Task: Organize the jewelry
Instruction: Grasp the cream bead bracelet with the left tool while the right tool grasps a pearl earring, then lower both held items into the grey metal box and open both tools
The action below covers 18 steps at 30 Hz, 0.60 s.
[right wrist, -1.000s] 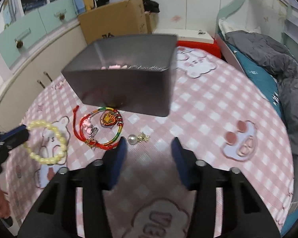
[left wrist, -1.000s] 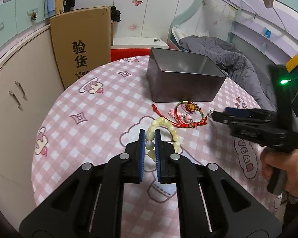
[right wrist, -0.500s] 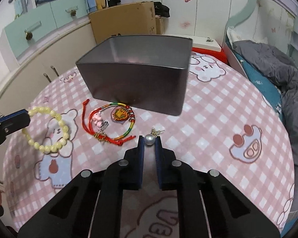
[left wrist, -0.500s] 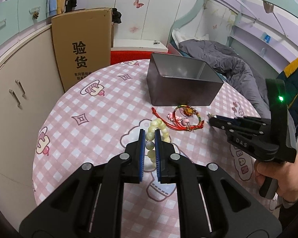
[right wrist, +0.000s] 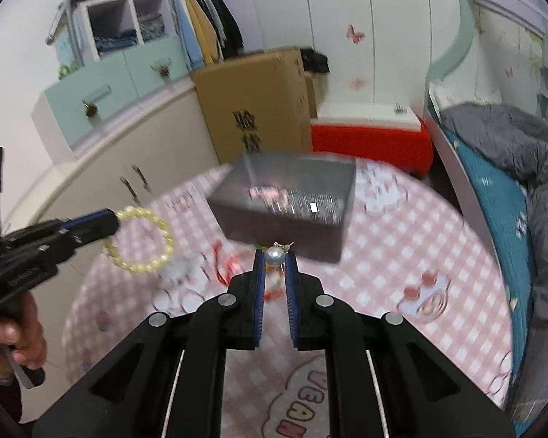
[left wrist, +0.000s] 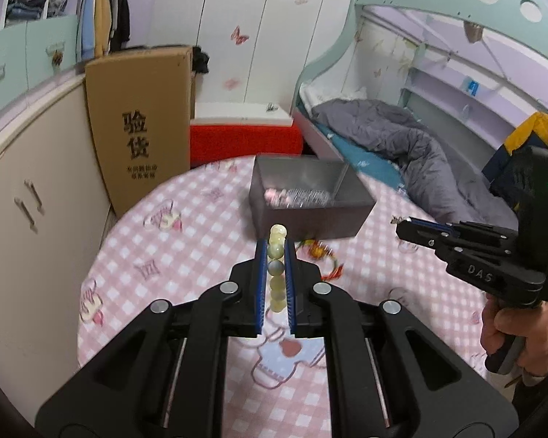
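Left gripper (left wrist: pixel 275 252), level above the pink checked tablecloth (left wrist: pixel 186 255), fingers pinched on a pale bead bracelet (left wrist: pixel 277 266) raised off the cloth. In the right wrist view, bracelet loop (right wrist: pixel 139 239) hanging free beyond the fingertips, bare hand (right wrist: pixel 9 332) wrapped round the grip below. Farther right, dark metal tin (left wrist: pixel 307 197) on the cloth, red cord bracelet (left wrist: pixel 321 255) lying just before it. Right gripper (right wrist: pixel 275 257), also lifted, fingers clamped on a pearl earring (right wrist: pixel 275 254); right hand (left wrist: pixel 511 332) gripping the handle from beneath.
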### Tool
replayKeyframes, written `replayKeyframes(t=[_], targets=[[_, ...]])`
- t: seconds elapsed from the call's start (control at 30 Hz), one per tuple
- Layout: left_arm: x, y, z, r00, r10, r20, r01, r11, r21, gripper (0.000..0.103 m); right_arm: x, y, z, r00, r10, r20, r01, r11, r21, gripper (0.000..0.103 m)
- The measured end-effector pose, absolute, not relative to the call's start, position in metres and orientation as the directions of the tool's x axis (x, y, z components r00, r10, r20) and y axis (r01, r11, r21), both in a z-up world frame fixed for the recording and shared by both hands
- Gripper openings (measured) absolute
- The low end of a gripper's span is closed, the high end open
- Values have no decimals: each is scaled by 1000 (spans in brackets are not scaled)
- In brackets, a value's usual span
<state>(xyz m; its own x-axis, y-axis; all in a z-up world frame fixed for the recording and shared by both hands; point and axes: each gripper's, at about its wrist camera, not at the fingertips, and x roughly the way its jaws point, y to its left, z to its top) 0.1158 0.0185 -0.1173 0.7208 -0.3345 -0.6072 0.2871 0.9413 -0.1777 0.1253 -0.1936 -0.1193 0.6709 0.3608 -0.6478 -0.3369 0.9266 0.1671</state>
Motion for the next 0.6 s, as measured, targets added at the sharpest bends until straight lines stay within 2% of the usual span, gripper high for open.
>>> replayKeyframes(t=[0.3,0.6], targets=[[137,5,-40,792,-368,-487,346,928,-139,9,144,-192,-29,750,394,-531,-402,909,107,9],[181,-18,-9,763,-429,-484,392,902,-180,9,187,-194,-6,730,411,-546,-407,903,136,9]])
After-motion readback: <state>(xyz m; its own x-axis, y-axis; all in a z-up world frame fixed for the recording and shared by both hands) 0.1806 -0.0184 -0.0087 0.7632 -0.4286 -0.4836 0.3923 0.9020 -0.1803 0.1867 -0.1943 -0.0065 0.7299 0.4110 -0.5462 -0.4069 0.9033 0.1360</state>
